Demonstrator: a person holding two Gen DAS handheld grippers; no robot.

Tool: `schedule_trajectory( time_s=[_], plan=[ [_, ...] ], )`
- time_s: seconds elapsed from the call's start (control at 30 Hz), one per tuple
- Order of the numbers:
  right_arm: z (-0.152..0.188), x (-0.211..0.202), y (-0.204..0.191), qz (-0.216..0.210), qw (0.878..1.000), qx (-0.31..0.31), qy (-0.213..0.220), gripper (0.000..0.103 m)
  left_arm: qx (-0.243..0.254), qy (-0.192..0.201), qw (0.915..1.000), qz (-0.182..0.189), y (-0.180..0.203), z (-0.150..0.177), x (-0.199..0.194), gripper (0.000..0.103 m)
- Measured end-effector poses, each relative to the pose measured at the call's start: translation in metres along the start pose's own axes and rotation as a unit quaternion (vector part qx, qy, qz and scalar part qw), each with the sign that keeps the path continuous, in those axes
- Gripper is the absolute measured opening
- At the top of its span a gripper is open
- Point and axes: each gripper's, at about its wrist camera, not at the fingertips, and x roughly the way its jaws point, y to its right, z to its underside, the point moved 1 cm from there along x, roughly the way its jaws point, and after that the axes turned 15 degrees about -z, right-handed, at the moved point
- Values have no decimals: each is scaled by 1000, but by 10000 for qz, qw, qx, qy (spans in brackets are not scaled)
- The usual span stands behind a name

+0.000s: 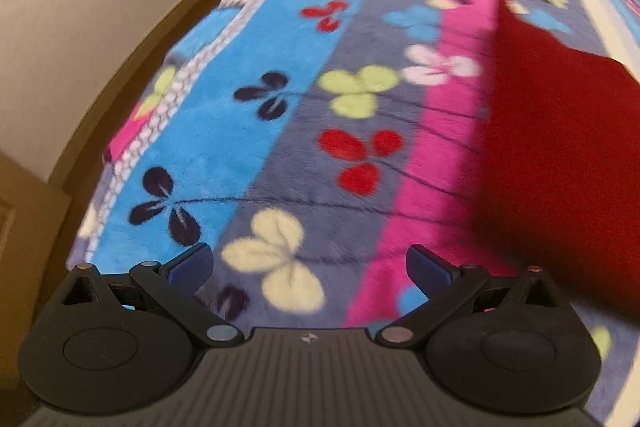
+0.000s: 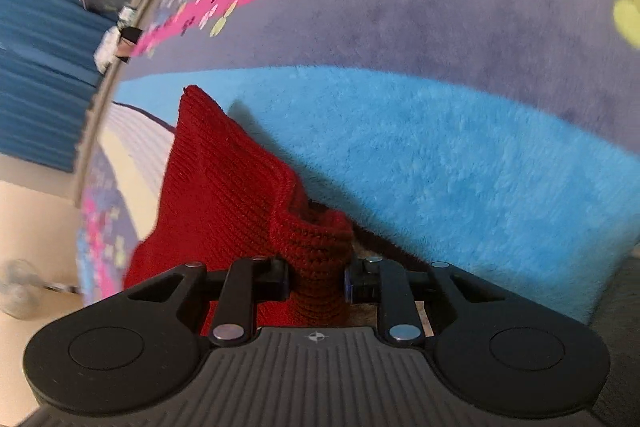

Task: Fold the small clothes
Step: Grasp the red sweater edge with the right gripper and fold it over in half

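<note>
On the flowered blanket point(image 1: 280, 147), one red knit garment point(image 2: 224, 187) sits clamped in the right tool point(image 2: 318, 283); the left tool point(image 1: 310, 267) gapes empty.

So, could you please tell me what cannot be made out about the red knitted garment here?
- Left wrist view: the red knitted garment is blurred and cut off by the right edge.
- Right wrist view: the right gripper covers its pinched part; its lower edge is hidden.
- What kind of garment: cannot tell.
</note>
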Motion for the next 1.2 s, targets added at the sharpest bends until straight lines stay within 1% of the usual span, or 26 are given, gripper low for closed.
schedule_trajectory(
  time_s=[0.07, 0.13, 0.17, 0.2, 0.23, 0.27, 0.33, 0.37, 0.4, 0.43, 0.47, 0.5, 0.53, 0.57, 0.6, 0.63, 0.7, 0.77, 0.87, 0.93, 1.0, 1.03, 1.07, 1.13, 1.17, 1.2],
  plan=[
    [3, -3, -31, 341, 9982, -498, 67, 21, -57, -79, 9995, 302, 2, -5, 16, 103],
    [13, -11, -79, 408, 9896, -1354, 272, 19, -36, -62, 9986, 526, 5, -9, 27, 103],
    [24, -14, -107, 408, 9794, -1940, 381, 19, -59, -17, 9978, 654, 6, -9, 31, 103],
    [39, -17, -138, 290, 9636, -2615, 469, 18, -92, 28, 9971, 750, 7, -8, 34, 103],
    [61, -19, -172, 163, 9396, -3379, 526, 18, -150, 133, 9965, 813, 6, -6, 36, 103],
    [87, -19, -200, 54, 9127, -4052, 533, 18, -190, 246, 9959, 849, 5, -4, 37, 103],
    [157, -15, -248, -308, 8418, -5372, 423, 18, -269, 343, 9942, 981, 1, -1, 37, 103],
    [195, -12, -262, -477, 8013, -5955, 317, 18, -343, 348, 9929, 1085, -4, -2, 36, 103],
    [236, -7, -271, -646, 7540, -6534, 193, 18, -426, 348, 9917, 1158, -10, -4, 35, 103],
    [272, -2, -274, -814, 7127, -6967, 56, 18, -536, 367, 9912, 1150, -18, -5, 35, 103],
    [306, 5, -275, -973, 6751, -7311, -152, 18, -672, 415, 9916, 1022, -27, -8, 36, 103],
    [343, 15, -266, -1101, 6340, -7639, -491, 18, -779, 453, 9918, 911, -35, -10, 36, 103],
    [371, 28, -258, -1147, 6015, -7863, -823, 18, -916, 449, 9913, 828, -43, -11, 39, 103],
    [392, 41, -248, -1122, 5782, -8003, -1122, 18, -1058, 375, 9903, 817, -51, -12, 44, 103],
    [411, 56, -233, -1017, 5598, -8081, -1522, 18, -1194, 255, 9888, 858, -58, -13, 49, 103],
    [423, 65, -222, -933, 5509, -8120, -1689, 18, -1332, 132, 9866, 928, -63, -14, 54, 103],
    [431, 69, -216, -820, 5365, -8279, -1416, 18, -1483, 86, 9836, 1025, -69, -14, 57, 103],
    [423, 69, -223, -838, 5516, -8160, -1509, 19, -1420, 158, 9845, 1016, -65, -15, 54, 103],
    [419, 50, -230, -967, 5582, -8112, -1449, 19, -1284, 206, 9864, 1001, -58, -17, 53, 103],
    [420, 47, -230, -1028, 5677, -8004, -1628, 24, -1281, 232, 9862, 1020, -60, -16, 51, 103],
    [422, 52, -221, -1179, 5750, -7809, -2136, 51, -1305, 233, 9859, 1022, -61, -15, 53, 103],
    [423, 52, -218, -1283, 5766, -7720, -2349, 59, -1308, 246, 9860, 1002, -61, -15, 53, 103],
    [428, 46, -213, -1330, 5759, -7695, -2419, 68, -1298, 267, 9865, 966, -61, -14, 53, 103],
    [428, 33, -216, -1443, 5730, -7666, -2515, 69, -1300, 323, 9871, 876, -60, -15, 52, 103],
    [424, 25, -220, -1557, 5790, -7563, -2618, 69, -1300, 361, 9873, 833, -60, -15, 51, 103],
    [417, 15, -226, -1767, 5883, -7326, -2933, 65, -1288, 401, 9876, 808, -59, -15, 49, 103]
  ],
)
